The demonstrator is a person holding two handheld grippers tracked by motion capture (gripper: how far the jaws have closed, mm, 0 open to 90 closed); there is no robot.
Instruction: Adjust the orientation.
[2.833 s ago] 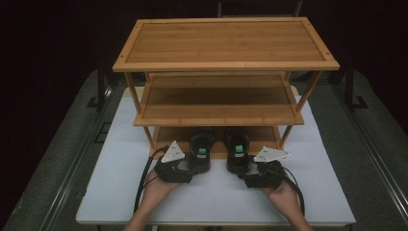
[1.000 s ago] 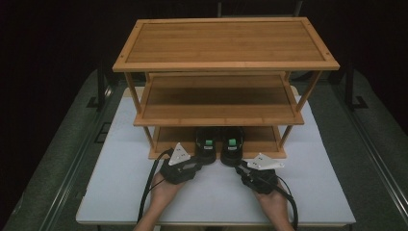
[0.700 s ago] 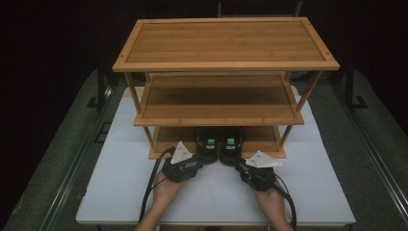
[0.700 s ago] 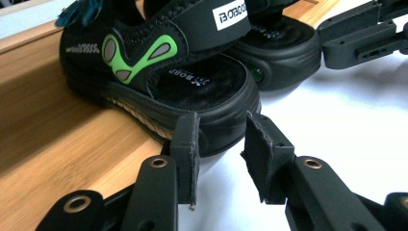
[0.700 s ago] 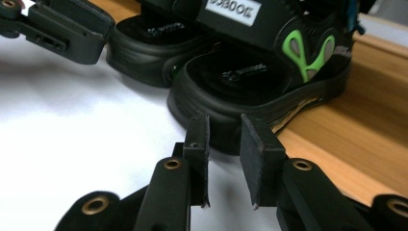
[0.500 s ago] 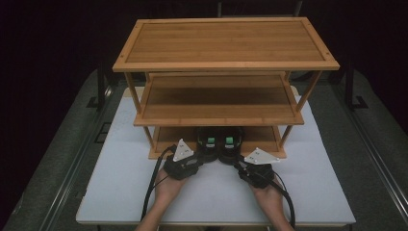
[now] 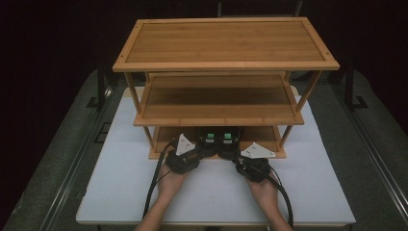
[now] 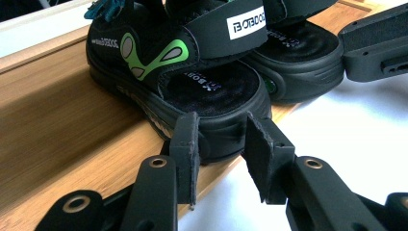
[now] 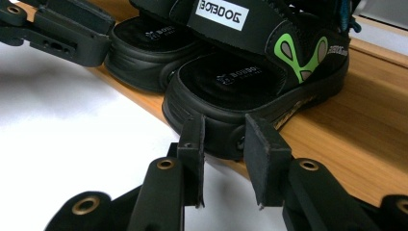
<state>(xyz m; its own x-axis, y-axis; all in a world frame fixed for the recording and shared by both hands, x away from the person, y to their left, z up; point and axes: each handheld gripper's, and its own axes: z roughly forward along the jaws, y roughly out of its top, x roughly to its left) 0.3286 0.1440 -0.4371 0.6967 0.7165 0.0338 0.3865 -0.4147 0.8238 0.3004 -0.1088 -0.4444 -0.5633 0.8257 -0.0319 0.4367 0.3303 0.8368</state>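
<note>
Viewed from above: a three-tier bamboo shoe rack (image 7: 226, 91) standing on a white table (image 7: 120, 183). Two black sandals side by side on the lowest shelf (image 7: 168, 137), heels toward the front edge and slightly overhanging it. Left sandal (image 8: 183, 77) with green markings and a branded strap; right sandal (image 9: 260, 72) its mirror image. Left gripper (image 8: 221, 149) low at the shelf edge, jaws clamped on the left sandal's heel. Right gripper (image 9: 223, 154) likewise clamped on the right sandal's heel. Hands resting on the table just before the rack, cables trailing back.
</note>
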